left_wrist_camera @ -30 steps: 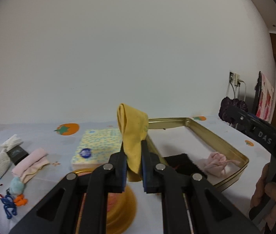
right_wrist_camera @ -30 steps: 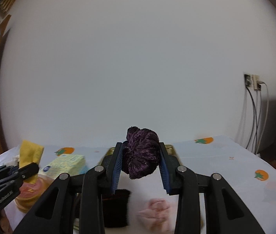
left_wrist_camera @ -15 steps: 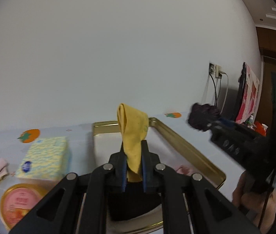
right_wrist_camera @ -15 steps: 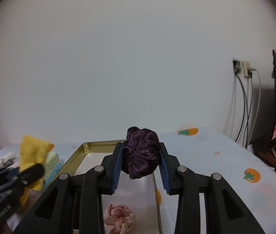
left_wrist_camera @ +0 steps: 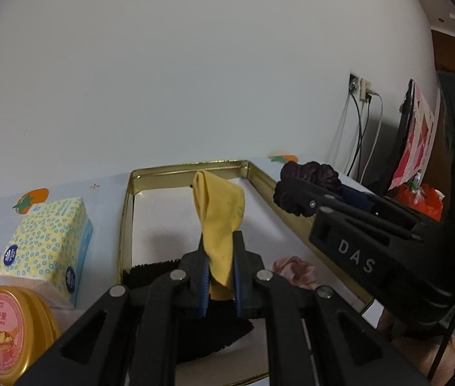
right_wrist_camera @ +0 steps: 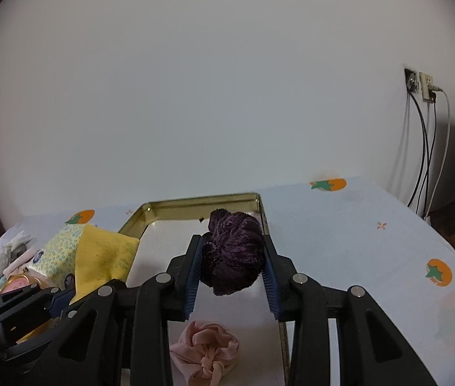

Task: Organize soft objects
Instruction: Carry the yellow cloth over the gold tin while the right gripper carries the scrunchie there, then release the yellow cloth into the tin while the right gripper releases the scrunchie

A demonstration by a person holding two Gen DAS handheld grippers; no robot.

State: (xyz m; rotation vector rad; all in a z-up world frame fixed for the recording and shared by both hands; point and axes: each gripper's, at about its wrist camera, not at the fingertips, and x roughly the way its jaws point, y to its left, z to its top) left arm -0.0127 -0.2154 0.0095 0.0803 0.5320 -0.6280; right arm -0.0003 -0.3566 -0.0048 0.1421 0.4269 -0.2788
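My left gripper [left_wrist_camera: 220,251] is shut on a folded yellow cloth [left_wrist_camera: 219,215] and holds it above the near part of a gold metal tray [left_wrist_camera: 124,225]. My right gripper [right_wrist_camera: 232,247] is shut on a fuzzy dark purple scrunchie [right_wrist_camera: 232,254] above the tray's right side [right_wrist_camera: 264,215]. In the tray lie a black fuzzy cloth [left_wrist_camera: 150,271] and a knotted pink cloth [right_wrist_camera: 206,352]. The right gripper shows in the left wrist view [left_wrist_camera: 295,193]. The yellow cloth shows in the right wrist view [right_wrist_camera: 101,257].
Left of the tray stand a yellow tissue pack [left_wrist_camera: 45,241] and a round gold tin with a pink lid [left_wrist_camera: 0,323]. Folded pink and pale cloths [right_wrist_camera: 14,254] lie farther left. Wall socket and cables [right_wrist_camera: 420,148] are at the back right.
Both grippers have moved right and forward over the tray, and tilted down, each still holding its item. The tray now fills the middle of both views.
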